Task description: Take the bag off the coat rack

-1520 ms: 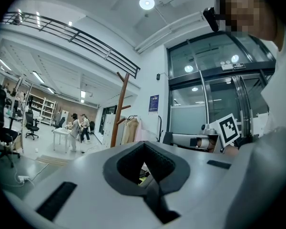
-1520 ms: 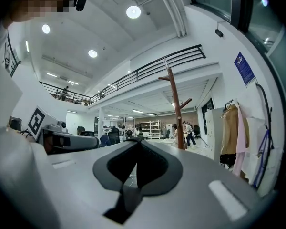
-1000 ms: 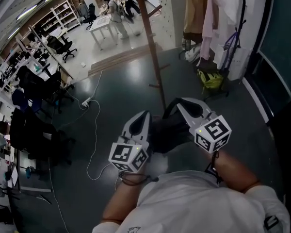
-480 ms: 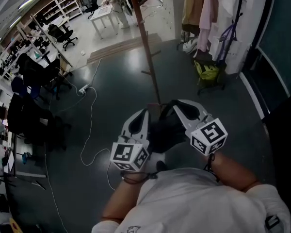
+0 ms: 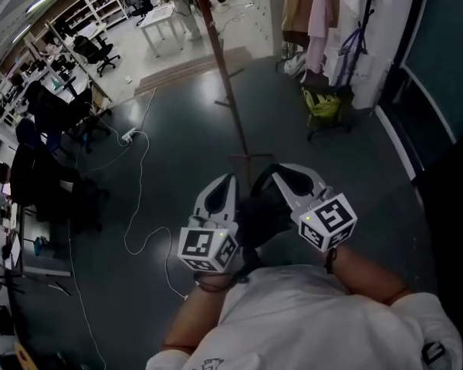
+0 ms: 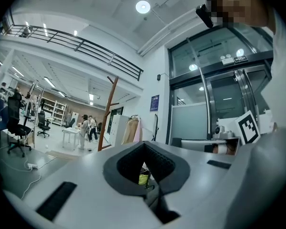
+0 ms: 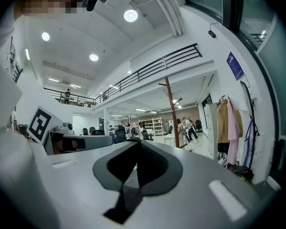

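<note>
Right gripper holds bag, rack receding

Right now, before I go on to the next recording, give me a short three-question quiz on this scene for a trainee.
1. True or false: the left gripper is wide open.
2. The rack is: A standing on the floor; B lying flat; C held in a gripper.
3. Fill in: the hanging clothes are on the rack's ___ side.

Key: 1 false, it is shut and empty; 2 A; 3 right.
</note>
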A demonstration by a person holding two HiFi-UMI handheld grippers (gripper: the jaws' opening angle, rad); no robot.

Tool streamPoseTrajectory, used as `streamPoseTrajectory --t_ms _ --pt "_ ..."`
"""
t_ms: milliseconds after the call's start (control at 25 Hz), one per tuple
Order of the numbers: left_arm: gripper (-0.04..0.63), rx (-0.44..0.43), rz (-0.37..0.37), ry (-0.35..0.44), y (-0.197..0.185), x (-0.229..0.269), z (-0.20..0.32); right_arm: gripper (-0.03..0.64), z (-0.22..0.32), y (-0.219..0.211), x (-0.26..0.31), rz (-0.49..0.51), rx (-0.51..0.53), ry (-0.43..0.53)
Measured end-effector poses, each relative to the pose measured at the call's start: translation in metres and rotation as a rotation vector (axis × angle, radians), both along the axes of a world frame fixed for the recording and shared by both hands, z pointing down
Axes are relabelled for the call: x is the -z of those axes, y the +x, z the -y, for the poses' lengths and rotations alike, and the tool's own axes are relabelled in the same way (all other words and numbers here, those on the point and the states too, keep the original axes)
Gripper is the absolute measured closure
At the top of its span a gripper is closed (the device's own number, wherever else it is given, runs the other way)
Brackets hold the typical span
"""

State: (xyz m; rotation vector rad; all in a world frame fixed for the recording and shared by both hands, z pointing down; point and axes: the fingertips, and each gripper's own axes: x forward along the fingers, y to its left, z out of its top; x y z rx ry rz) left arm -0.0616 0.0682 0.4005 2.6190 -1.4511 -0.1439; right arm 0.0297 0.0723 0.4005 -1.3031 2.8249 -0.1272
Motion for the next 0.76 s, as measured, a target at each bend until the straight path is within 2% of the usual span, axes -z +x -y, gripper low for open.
streamPoseTrajectory --t_ms 280,760 --pt "0.595 -0.005 0.008 0.009 0.014 -0.003 -0.023 0.595 -0.021 0.014 -0.005 0.007 -0.012 0.000" --pt "0.595 0.022 0.019 0.015 0.030 -0.007 -0.032 0.595 -0.030 0.036 -0.008 0.013 -0.014 0.001"
